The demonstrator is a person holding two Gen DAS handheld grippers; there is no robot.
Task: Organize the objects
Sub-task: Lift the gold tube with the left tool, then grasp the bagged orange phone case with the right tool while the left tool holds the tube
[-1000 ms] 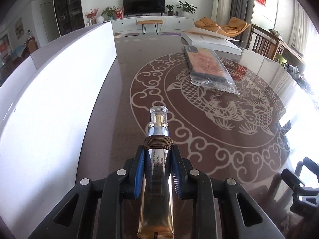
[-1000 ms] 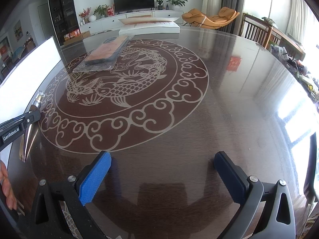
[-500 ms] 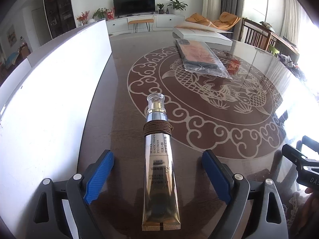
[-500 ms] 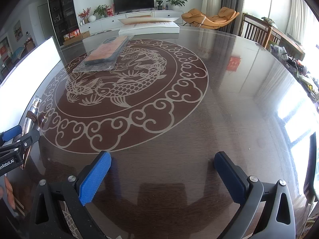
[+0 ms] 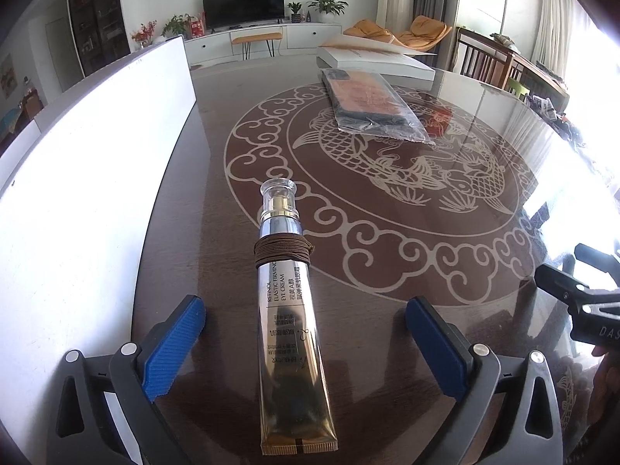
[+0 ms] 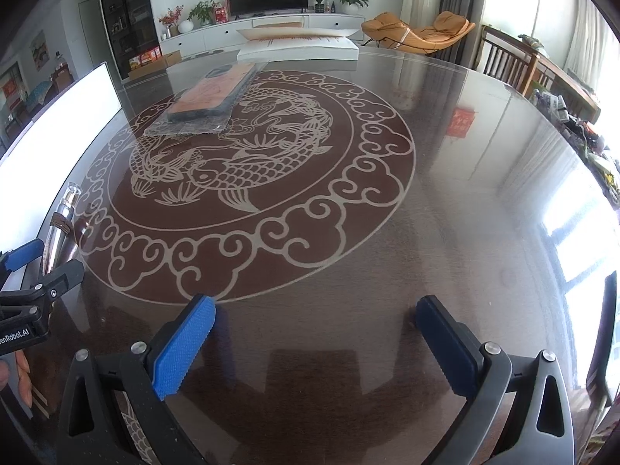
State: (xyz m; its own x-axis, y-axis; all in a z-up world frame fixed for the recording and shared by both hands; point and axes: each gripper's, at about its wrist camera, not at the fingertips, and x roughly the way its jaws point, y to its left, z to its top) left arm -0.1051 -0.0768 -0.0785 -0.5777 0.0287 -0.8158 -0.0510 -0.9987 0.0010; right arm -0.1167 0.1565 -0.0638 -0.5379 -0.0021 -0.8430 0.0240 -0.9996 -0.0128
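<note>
The left gripper (image 5: pixel 306 343) is opening its jaws, pads clear of the eye cream tube (image 5: pixel 291 302) lying flat between them on the table (image 6: pixel 445 209). The right gripper (image 6: pixel 316 343) gapes wide over bare tabletop.

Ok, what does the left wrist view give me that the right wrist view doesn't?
Left wrist only: the whole eye cream tube lying flat on the table between the left gripper's opening jaws, untouched by the pads, label readable.

Right wrist only: the right gripper open over bare table, nothing between its fingers, and the table's wide right side.

Both: the bagged phone case on the fish pattern, the white box behind it, and the white board.
</note>
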